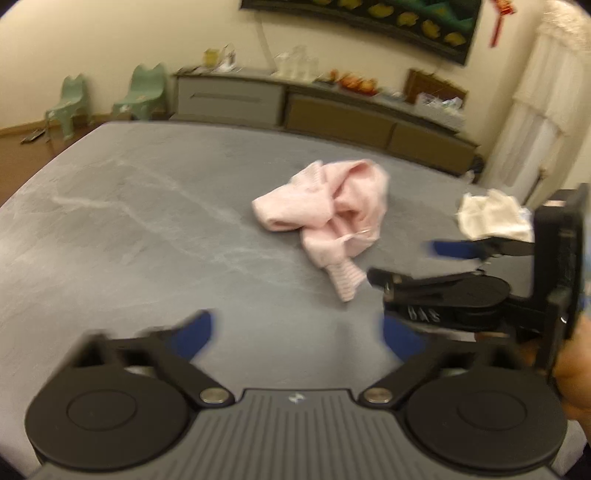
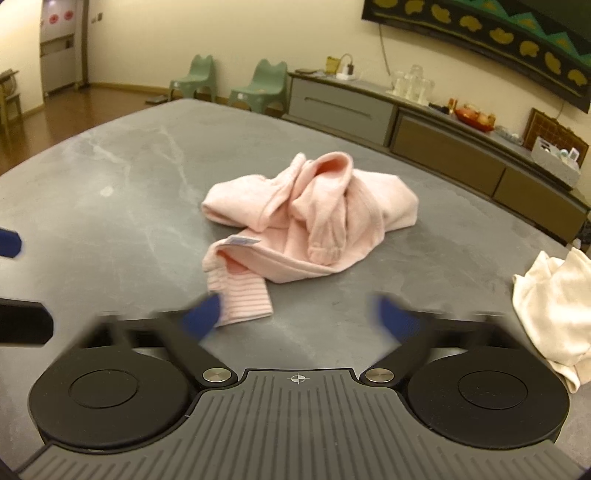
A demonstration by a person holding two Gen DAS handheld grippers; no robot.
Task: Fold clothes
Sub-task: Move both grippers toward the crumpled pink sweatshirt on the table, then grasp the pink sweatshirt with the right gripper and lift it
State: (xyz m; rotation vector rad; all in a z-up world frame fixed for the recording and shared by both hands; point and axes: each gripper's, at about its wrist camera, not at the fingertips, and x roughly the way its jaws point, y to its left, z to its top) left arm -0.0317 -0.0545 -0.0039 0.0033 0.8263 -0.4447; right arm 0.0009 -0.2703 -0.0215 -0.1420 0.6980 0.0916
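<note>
Pink garment (image 2: 310, 218): one crumpled heap, mid-table, sleeves and body tangled, a striped cuff (image 2: 240, 301) trailing toward you and a white label (image 2: 243, 240) showing on the near fold. Step in hand, as you may judge it: the start, nothing spread and nothing folded. Right tongs (image 2: 301, 319): jaws stand apart in its own view with only bare table between them; the left blue pad (image 2: 205, 314) sits just at the striped cuff, touching or merely beside it you cannot tell through the blur. Left tongs (image 1: 295, 334): jaws apart, nothing between them, hovering over bare table on the near side of the heap, well short of the cloth. Next move calls for you to take hold of two separate edges, the cuff or hem with one tongs and a shoulder or far edge with the other, then draw the piece flat before any fold; soft knit will drag and bunch, so lift rather than slide. Cream cloth (image 2: 554, 314): a second crumpled piece at the table's right edge, apart from the pink one, close to the right tongs, liable to be caught if you sweep that way. Table (image 2: 110, 206): grey, marbled, otherwise bare. Beyond: sideboard (image 2: 369, 110), two green chairs (image 2: 258, 85), wall hanging (image 2: 498, 33); none in the way.
</note>
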